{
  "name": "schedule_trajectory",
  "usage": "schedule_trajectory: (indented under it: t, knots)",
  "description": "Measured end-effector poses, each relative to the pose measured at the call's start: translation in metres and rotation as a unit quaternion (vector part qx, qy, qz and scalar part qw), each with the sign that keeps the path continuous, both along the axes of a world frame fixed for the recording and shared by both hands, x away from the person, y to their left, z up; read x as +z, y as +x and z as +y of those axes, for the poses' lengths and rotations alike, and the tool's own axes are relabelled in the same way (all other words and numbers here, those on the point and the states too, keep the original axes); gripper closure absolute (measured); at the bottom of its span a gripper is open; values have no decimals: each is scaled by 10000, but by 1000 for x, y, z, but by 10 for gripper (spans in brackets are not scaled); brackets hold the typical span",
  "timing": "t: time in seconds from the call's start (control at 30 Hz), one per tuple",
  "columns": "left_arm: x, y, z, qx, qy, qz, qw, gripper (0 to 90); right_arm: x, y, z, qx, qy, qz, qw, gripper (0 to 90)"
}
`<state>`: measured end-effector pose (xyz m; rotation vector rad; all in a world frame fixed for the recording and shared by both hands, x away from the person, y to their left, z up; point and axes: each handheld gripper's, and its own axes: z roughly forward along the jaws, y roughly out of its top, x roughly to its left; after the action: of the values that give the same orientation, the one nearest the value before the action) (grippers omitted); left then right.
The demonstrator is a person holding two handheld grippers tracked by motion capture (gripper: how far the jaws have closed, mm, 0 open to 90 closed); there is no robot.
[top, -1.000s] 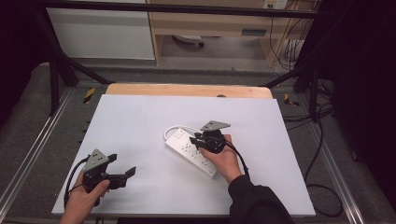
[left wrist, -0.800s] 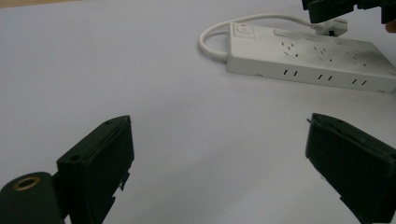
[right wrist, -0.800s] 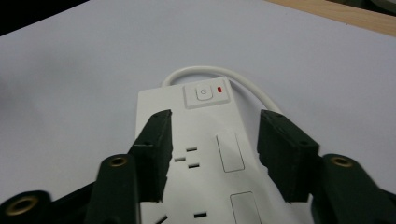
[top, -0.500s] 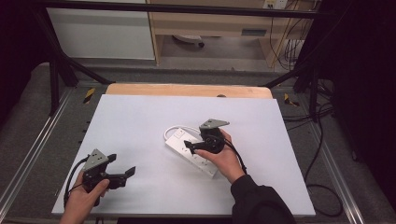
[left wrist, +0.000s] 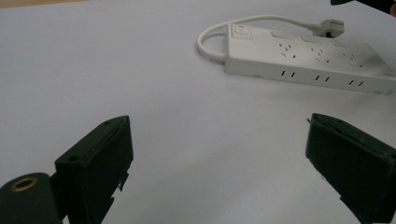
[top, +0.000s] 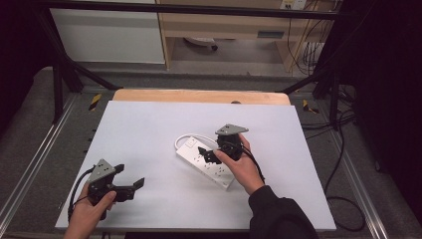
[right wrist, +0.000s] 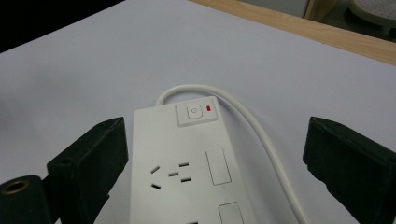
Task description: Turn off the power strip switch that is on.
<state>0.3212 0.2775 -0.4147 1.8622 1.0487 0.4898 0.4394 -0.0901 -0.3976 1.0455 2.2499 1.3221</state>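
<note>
Altogether one power strip, two tools.

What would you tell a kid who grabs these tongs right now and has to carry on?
Left tongs: open, holding nothing, low at the near left of the white table, apart from everything.
Right tongs: open, holding nothing, poised over the switch end of the power strip, jaws either side of it.
Power strip: flat mid-table, its white cable looping from the switch end back along its far side; plug lying loose by the strip.
Power button: red mark beside it.
Done: right tongs lined up.
Left: likely grip or press the strip; nothing grasped yet.
</note>
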Motion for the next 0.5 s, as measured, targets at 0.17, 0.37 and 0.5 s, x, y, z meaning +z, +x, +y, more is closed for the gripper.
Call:
schedule_trajectory:
  t: [0.17,0.37,0.5]
  knots:
    - [0,0,0,-15,-8,-2,10000,73,5,1,-8,-16,42,-78,10000,61]
    - [0,0,0,-16,-4,-1,10000,73,12,1,-23,-133,117,-162,9997,57]
    - [0,0,0,-11,0,-3,10000,72,15,1,-33,-179,167,-184,9995,54]
